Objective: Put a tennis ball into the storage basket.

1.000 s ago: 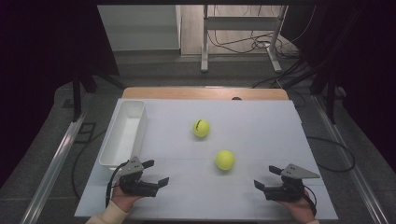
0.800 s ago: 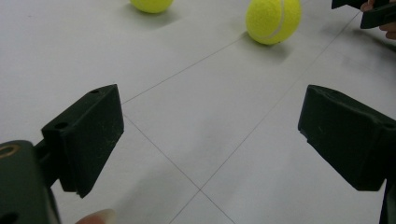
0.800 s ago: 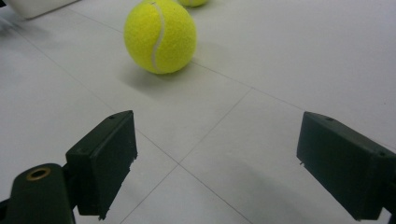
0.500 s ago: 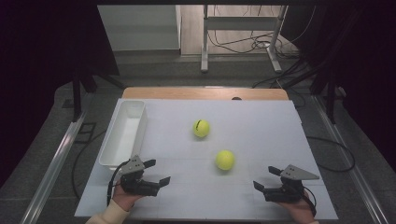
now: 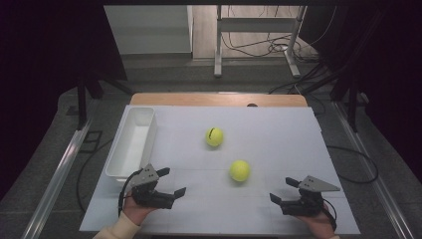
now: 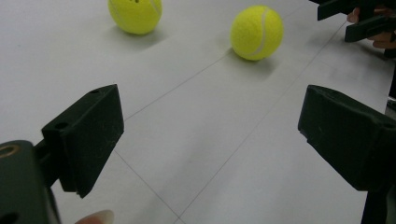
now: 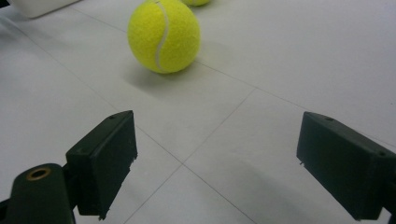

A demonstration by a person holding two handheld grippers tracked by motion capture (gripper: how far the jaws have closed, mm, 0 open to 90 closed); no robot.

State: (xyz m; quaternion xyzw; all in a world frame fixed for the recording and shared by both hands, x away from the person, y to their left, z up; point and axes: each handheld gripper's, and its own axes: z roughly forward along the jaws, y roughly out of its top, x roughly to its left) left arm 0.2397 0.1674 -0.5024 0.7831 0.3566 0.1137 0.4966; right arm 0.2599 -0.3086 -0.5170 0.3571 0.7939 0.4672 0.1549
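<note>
Almost nothing has moved in the last second: both grippers rest low at the table's [image 5: 298,129] near edge, the left gripper [image 5: 171,181] and right gripper [image 5: 282,190] both with jaws spread wide and empty, so no pickup has begun. The near ball [image 5: 240,170] lies between them, the far ball [image 5: 214,137] beyond, the bin [image 5: 149,130] at left, with open room all around.

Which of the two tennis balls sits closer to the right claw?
The near tennis ball, the one farther from the white bin. It lies just ahead of the open right claw; the far tennis ball sits deeper on the table.
</note>
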